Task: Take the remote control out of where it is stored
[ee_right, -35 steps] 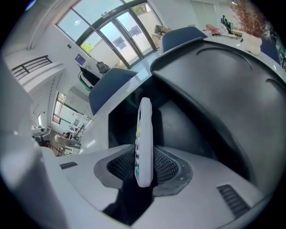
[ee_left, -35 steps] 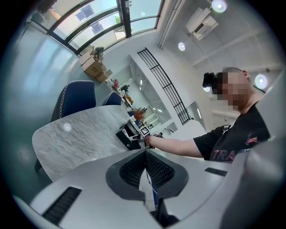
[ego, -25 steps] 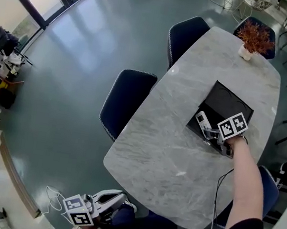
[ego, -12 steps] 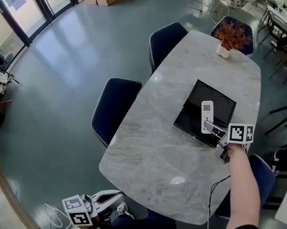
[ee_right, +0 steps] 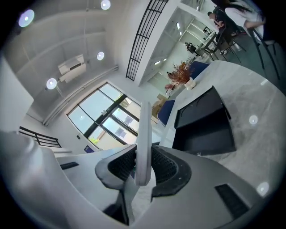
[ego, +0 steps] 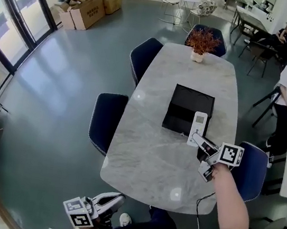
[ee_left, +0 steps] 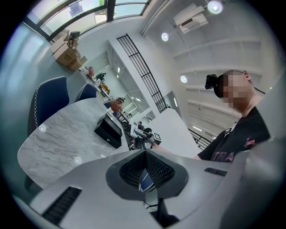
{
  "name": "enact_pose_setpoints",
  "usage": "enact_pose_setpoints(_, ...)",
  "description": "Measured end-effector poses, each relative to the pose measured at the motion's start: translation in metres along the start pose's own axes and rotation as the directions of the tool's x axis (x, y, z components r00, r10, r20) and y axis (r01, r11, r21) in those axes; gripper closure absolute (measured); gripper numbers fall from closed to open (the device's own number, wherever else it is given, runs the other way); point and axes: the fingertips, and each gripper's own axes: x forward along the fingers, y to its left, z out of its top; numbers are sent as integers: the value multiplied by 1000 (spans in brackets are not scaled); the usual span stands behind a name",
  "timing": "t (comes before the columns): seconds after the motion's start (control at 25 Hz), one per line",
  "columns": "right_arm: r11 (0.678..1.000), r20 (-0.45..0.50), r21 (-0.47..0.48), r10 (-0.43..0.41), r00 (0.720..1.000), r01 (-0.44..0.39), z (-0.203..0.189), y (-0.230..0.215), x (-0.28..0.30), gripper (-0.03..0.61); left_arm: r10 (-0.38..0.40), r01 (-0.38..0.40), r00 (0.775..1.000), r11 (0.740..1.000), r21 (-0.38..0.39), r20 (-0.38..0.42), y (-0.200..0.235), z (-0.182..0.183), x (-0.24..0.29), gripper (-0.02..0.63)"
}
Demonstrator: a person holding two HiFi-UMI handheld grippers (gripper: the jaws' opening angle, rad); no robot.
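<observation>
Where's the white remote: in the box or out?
Out: the right claw grips the slim white remote control outside the black rectangular box.

Table (ego: 148,154): the near half is bare marble, open from above and from the near edge. The box (ego: 187,104) stands at mid-table and the plant (ego: 200,40) at the far end, with a free strip between them. Left chairs (ego: 105,124) close that flank and a right chair (ego: 250,170) the other, with a further one apparently behind the plant. The remote (ego: 198,127), clamped in the right gripper (ego: 199,141), hangs by the box's near right corner.
</observation>
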Motion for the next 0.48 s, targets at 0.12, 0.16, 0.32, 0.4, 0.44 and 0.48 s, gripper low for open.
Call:
enact_pose_setpoints(0.12, 999, 45, 36, 29, 999, -30, -39, 33, -23, 466, -39, 39, 999, 999, 15, -15, -11, -3, -11, 607)
enact_pose_setpoints(0.16, 998, 56, 47, 30, 998, -32, -54, 43, -30, 466, -53, 54, 998, 998, 19, -19, -15, -4, -16, 607)
enact_pose_setpoints(0.32, 995, 81, 79, 58, 995, -65, -116, 86, -54, 466, -103, 104, 994, 994, 26, -35, -30, -12, -40, 608)
enact_pose_setpoints(0.4, 994, 92, 82, 67, 993, -75, -144, 103, -65, 466, -127, 128, 991, 991, 34, -53, -36, -21, -52, 607)
enact_pose_setpoints(0.44, 993, 99, 85, 71, 993, -79, -157, 112, -70, 466, -137, 139, 989, 990, 36, -62, -40, -25, -58, 607)
enact_pose_setpoints(0.48, 993, 106, 88, 75, 992, -84, -170, 121, -75, 466, -147, 150, 987, 988, 38, -72, -44, -29, -65, 608)
